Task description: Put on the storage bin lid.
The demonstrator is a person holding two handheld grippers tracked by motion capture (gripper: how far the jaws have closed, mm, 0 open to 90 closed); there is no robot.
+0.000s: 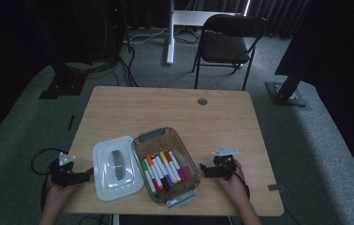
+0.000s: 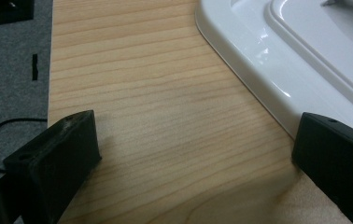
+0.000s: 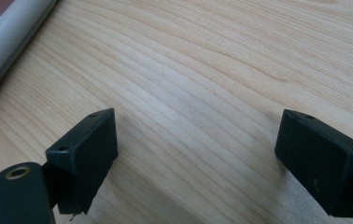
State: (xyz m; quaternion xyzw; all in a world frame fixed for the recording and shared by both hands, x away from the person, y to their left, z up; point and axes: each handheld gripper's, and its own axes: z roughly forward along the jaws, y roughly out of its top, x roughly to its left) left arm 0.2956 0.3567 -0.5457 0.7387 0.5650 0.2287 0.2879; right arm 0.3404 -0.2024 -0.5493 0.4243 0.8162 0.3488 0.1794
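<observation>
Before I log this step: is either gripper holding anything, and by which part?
Nothing is held. The left gripper is open beside the white lid, with bare table in its gap. The right gripper is open over bare wood.

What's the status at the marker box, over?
Left tool open, empty, beside the white lid. Right tool open, empty, right of the marker box. Lid off, box uncovered, markers inside. Nothing in the way.
</observation>
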